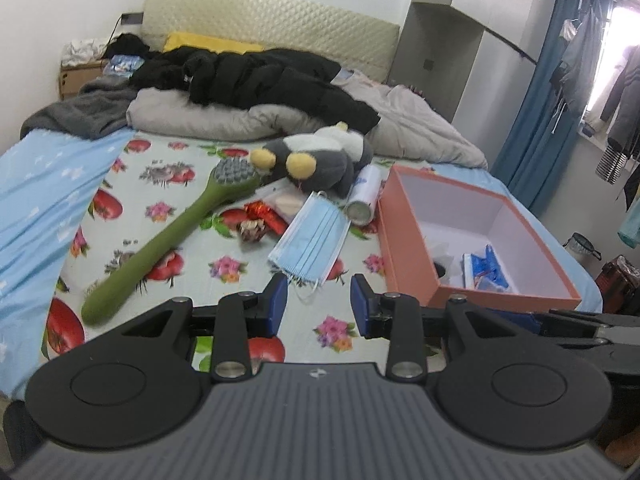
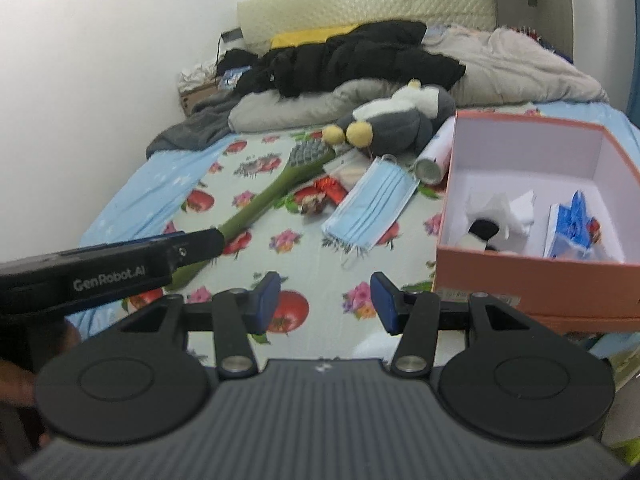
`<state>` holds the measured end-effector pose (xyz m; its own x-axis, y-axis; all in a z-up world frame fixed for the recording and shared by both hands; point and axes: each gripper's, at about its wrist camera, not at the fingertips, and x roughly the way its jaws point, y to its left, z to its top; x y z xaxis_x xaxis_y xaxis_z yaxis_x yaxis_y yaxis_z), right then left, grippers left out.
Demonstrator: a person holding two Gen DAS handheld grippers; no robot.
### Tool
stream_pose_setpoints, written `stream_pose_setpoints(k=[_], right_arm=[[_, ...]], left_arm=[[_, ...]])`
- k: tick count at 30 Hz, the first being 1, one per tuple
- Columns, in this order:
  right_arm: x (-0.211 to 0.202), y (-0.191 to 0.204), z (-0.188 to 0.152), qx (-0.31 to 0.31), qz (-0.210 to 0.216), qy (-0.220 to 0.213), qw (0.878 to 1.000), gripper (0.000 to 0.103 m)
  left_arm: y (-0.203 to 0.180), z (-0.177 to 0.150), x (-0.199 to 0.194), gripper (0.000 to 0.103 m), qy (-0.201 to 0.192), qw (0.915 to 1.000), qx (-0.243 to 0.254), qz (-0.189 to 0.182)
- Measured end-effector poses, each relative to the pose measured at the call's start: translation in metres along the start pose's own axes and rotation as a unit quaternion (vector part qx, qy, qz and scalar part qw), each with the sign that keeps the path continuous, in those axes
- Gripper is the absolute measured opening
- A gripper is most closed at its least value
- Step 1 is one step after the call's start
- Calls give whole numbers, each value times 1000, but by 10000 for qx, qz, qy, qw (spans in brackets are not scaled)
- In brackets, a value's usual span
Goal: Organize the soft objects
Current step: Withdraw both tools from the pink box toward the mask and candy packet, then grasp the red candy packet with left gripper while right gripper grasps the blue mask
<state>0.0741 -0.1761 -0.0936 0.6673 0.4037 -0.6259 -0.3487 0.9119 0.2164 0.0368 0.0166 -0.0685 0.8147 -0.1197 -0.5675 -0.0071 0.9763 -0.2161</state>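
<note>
A grey and white plush toy [image 1: 316, 156] [image 2: 396, 120] with yellow feet lies mid-bed. In front of it a blue face mask [image 1: 310, 240] [image 2: 370, 208] lies flat on the flowered sheet. An orange box [image 1: 404, 248] [image 2: 536, 276] stands at the right, with a black and white soft item [image 2: 484, 232] and a blue packet [image 1: 486, 268] [image 2: 572, 224] inside. My left gripper [image 1: 319, 304] hovers open and empty just short of the mask. My right gripper [image 2: 325, 300] is open and empty too, beside the box's near corner.
A long green brush [image 1: 168, 236] [image 2: 264, 204] lies at the left, red wrapped sweets [image 1: 260, 218] [image 2: 324, 194] and a white roll [image 1: 364, 196] [image 2: 434, 156] between brush and box. Black clothes [image 1: 256, 76] and grey bedding [image 1: 192, 116] pile up at the headboard. Blue curtain [image 1: 536, 112] and hanging clothes stand right of the bed.
</note>
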Motion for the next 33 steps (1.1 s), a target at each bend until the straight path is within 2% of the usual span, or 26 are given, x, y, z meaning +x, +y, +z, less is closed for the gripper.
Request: stream_pose_setpoints(k=[8,16,21,26,33], right_arm=[[35,0,1,-122,38,178,9998,53],[94,-5,9,-183,-6,382,9991,53],[131,-14,17,-124,-54,472,9988,53],[169,-24,27,-55,-113,574,9983,53],[222,-36,34,-40,-254,716,9971,52]], left_arm=[[26,1,46,40,226,9992,-319,117],[58,10,113,40,441,9972,-523,314],[77,13,155,44,636,9950,-661,407],[87,17,197,45,816,9933,-719,392],[103,32,255,51,875,9922,-821,341]])
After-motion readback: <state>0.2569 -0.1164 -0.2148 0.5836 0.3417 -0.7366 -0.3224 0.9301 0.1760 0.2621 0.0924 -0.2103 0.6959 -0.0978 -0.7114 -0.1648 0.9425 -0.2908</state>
